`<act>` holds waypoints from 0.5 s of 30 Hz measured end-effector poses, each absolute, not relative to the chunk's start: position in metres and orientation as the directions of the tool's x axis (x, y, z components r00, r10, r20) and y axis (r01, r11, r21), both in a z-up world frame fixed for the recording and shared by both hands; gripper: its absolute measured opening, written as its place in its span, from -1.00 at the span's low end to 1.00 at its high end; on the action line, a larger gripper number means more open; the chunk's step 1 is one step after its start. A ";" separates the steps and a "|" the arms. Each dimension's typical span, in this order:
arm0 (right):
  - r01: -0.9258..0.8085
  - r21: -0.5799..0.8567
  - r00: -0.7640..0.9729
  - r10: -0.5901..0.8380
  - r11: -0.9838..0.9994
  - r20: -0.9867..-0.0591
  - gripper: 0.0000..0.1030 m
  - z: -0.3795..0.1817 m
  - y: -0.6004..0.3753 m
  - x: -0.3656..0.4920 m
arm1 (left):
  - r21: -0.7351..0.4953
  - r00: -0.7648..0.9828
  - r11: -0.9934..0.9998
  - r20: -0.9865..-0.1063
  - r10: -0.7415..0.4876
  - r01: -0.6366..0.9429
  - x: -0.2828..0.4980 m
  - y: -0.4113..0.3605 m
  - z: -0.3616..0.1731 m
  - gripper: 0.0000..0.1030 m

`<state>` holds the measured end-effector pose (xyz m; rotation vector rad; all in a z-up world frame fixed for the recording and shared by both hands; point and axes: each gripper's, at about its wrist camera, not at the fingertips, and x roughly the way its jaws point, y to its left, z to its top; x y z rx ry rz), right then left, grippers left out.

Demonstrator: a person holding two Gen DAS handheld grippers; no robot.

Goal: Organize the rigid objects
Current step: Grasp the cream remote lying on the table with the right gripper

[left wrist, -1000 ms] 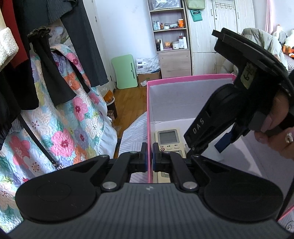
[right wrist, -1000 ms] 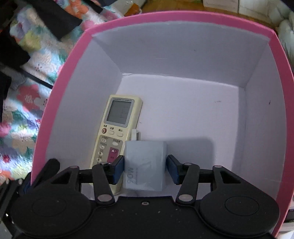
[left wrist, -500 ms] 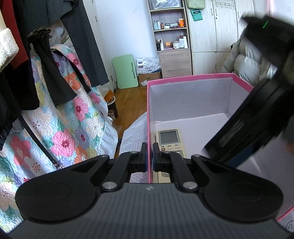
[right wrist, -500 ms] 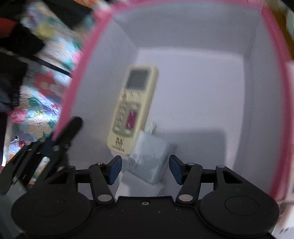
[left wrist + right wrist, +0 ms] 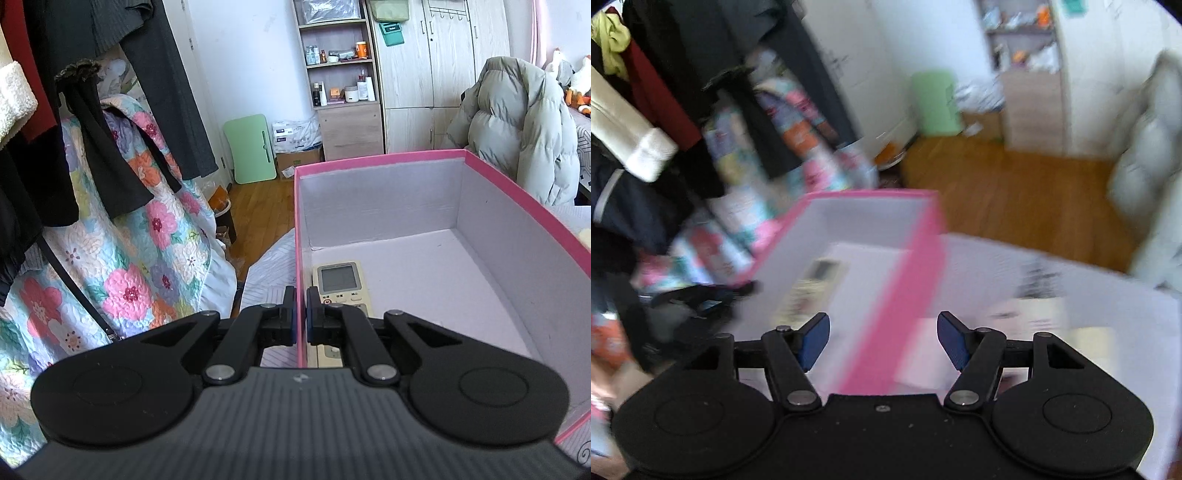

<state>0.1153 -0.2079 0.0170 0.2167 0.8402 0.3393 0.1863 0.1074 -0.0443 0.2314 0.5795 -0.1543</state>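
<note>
A pink box (image 5: 517,195) with a pale lilac inside sits on the bed. A cream remote control (image 5: 340,280) lies in it against the left wall. My left gripper (image 5: 300,314) is shut on the box's left wall, one finger on each side of the pink rim. My right gripper (image 5: 882,339) is open and empty, raised above the box's right wall (image 5: 905,280); that view is blurred. The remote (image 5: 812,284) shows there as a smear. The pale blue charger is hidden from both views.
Hanging dark clothes (image 5: 110,110) and a floral quilt (image 5: 140,258) fill the left. A shelf unit (image 5: 340,74) and wardrobe stand at the back, with a grey puffer coat (image 5: 517,129) at right. Blurred pale items (image 5: 1034,317) lie on the bedsheet right of the box.
My right gripper let go of the pale blue charger inside the box, opened, and lifted up and out to the right. My left gripper has stayed clamped on the box wall.
</note>
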 end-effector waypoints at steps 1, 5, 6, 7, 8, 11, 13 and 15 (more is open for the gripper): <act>-0.200 0.279 0.634 0.341 0.939 -0.695 0.35 0.012 -0.220 0.109 | 0.177 0.827 0.962 -0.557 -0.077 0.208 0.186 0.106 -0.044 -0.93; -0.144 0.115 0.649 0.182 0.983 -0.739 0.34 -0.012 -0.261 0.096 | 0.173 0.827 0.963 -0.556 -0.080 0.209 0.184 0.104 -0.044 -0.93; -0.140 0.064 0.651 0.141 0.988 -0.746 0.32 -0.020 -0.265 0.095 | 0.170 0.827 0.963 -0.556 -0.082 0.209 0.184 0.105 -0.044 -0.93; -0.133 0.028 0.646 0.108 0.991 -0.756 0.30 -0.027 -0.271 0.095 | 0.169 0.827 0.963 -0.556 -0.082 0.209 0.183 0.104 -0.044 -0.93; -0.124 0.011 0.633 0.087 0.992 -0.769 0.29 -0.036 -0.278 0.097 | 0.172 0.827 0.963 -0.556 -0.080 0.209 0.183 0.104 -0.044 -0.93; -0.090 0.027 0.600 0.076 0.996 -0.797 0.26 -0.056 -0.296 0.108 | 0.172 0.828 0.963 -0.556 -0.078 0.206 0.184 0.105 -0.044 -0.93; -0.076 0.021 0.581 0.062 0.997 -0.812 0.22 -0.068 -0.304 0.117 | 0.170 0.828 0.964 -0.556 -0.079 0.206 0.184 0.105 -0.044 -0.93; -0.070 0.017 0.555 0.053 0.997 -0.830 0.19 -0.078 -0.309 0.124 | 0.170 0.828 0.964 -0.556 -0.077 0.204 0.183 0.105 -0.045 -0.93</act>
